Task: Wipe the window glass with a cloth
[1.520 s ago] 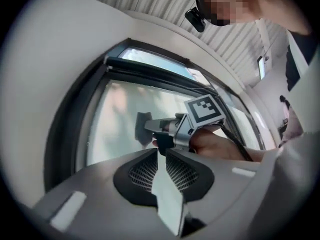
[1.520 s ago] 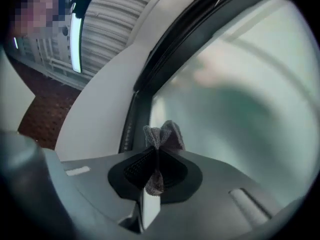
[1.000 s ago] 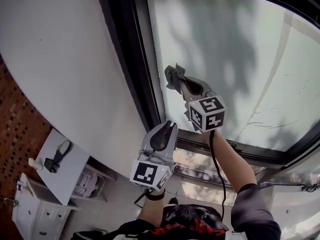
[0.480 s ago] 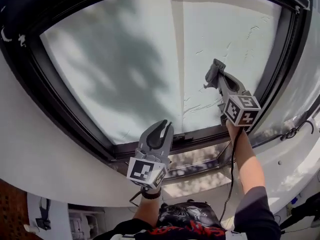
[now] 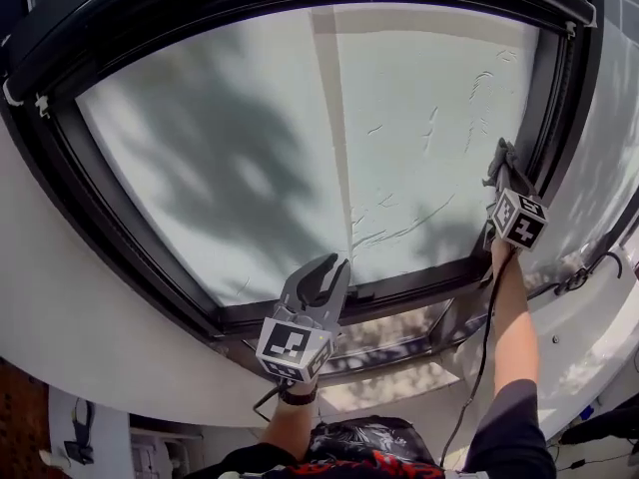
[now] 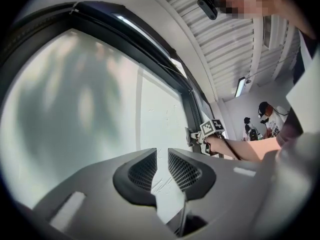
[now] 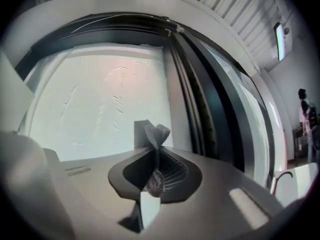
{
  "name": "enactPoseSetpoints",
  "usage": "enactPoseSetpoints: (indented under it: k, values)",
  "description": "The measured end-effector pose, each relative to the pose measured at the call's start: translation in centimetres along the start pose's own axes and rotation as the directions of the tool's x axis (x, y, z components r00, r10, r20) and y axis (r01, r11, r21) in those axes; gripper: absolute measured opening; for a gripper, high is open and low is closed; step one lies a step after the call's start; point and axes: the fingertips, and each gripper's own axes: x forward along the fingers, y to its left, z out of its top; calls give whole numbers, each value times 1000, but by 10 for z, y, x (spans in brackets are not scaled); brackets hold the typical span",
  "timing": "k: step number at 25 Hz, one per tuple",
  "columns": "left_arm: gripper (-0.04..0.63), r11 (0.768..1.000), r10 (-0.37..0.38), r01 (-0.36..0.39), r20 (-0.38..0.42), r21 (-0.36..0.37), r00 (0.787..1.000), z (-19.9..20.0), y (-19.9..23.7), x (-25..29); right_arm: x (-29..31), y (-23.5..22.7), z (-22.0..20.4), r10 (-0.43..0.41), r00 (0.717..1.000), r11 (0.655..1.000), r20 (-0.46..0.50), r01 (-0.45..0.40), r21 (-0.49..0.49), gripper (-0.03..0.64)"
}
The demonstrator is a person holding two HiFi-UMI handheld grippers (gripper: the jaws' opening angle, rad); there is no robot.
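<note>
The window glass (image 5: 300, 138) fills the head view, with thin streaks on its right half. My right gripper (image 5: 501, 160) is raised near the glass's right edge, shut on a small grey cloth (image 5: 496, 154) whose crumpled end sticks out past the fingertips. In the right gripper view the cloth (image 7: 156, 134) is pinched between the jaws of the right gripper (image 7: 157, 156), facing the glass (image 7: 100, 99). My left gripper (image 5: 322, 270) hangs low by the bottom frame, jaws a narrow gap apart and empty. The left gripper (image 6: 161, 164) looks along the glass (image 6: 75, 99) toward the right gripper (image 6: 199, 134).
A dark window frame (image 5: 564, 88) runs right beside the cloth, and its bottom rail (image 5: 399, 287) lies under both grippers. A white wall (image 5: 60, 297) curves at the left. A cable (image 5: 579, 272) lies at the lower right. People (image 6: 267, 119) stand far off in the room.
My right gripper has carried the cloth rightward across the glass, from the middle to beside the right frame. The left gripper has stayed low near the bottom rail.
</note>
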Motion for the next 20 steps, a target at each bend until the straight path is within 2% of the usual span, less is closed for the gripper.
enactPoseSetpoints:
  k: [2,3,4,5,6,7,9,11,13,15,17,19,20]
  values:
    - [55,999,47,-47,-5,-2,999,-5,11,-3,-5,50,9,118,992,993,47,-118,5,26]
    - [55,998,70,-70,-12,-2,997,-8,17,-6,-11,85,14,201,977,979,73,-202,7,26]
    - [55,996,94,-94,-19,-2,995,-11,23,-11,-21,128,18,294,951,955,100,-296,11,26]
    - [59,993,120,-120,-25,1,992,-12,30,-18,-35,176,21,395,910,916,129,-400,17,26]
    - [61,989,151,-151,-29,5,988,-12,38,-27,-53,228,23,498,853,861,157,-507,21,26]
    - [61,982,187,-186,-29,10,982,-10,47,-39,-74,282,24,599,780,791,180,-611,16,26]
    - [63,963,270,-269,-30,18,962,-8,68,-68,-117,386,18,765,615,626,192,-780,5,26]
    - [63,933,361,-360,-35,28,932,-6,91,-102,-153,474,6,869,465,469,170,-883,24,26]
    - [63,892,451,-449,-34,50,892,-2,112,-142,-181,544,-8,923,359,354,137,-933,59,26]
    - [45,839,543,-540,-39,64,839,-2,131,-184,-199,600,-22,949,295,284,108,-953,103,26]
    - [48,794,608,-606,-65,59,791,-8,147,-215,-210,643,-35,963,257,247,81,-962,115,26]
    - [58,769,639,-637,-91,53,764,-14,155,-233,-216,673,-47,970,237,230,47,-966,113,26]
    - [58,765,644,-642,-97,53,759,-16,157,-238,-215,682,-52,970,242,238,33,-965,109,26]
